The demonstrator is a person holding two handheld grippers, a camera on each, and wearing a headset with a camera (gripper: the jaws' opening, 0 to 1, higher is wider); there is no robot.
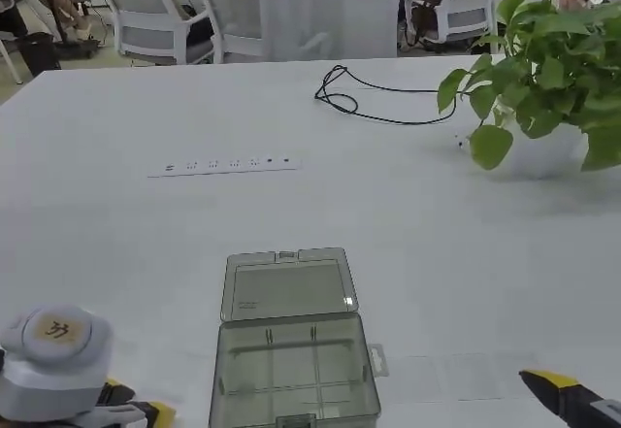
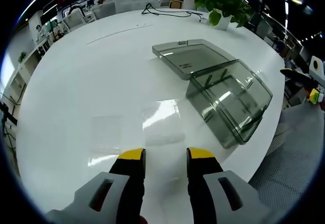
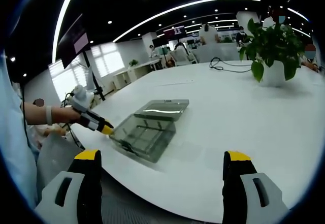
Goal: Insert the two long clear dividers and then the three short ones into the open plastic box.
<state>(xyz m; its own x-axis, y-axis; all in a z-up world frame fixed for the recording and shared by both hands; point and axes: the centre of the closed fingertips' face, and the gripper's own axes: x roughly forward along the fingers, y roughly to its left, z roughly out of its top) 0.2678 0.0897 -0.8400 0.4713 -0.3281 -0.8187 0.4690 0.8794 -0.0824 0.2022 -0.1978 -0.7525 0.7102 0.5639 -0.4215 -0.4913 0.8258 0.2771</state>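
Left gripper (image 2: pixel 165 155) jaws narrowly apart, empty, clear dividers (image 2: pixel 161 116) flat on table (image 2: pixel 76 82) just ahead; right gripper (image 3: pixel 162 158) jaws spread wide, empty; open plastic box (image 1: pixel 215 381) between the grippers.

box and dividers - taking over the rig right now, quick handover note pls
open plastic box: near the table's front edge, lid laid back.
left gripper: open, empty, clear dividers lying flat just ahead of it.
right gripper: open, empty, right of the box.
done: cannot tell if any divider is seated.
left: slot in the flat ones, long first.
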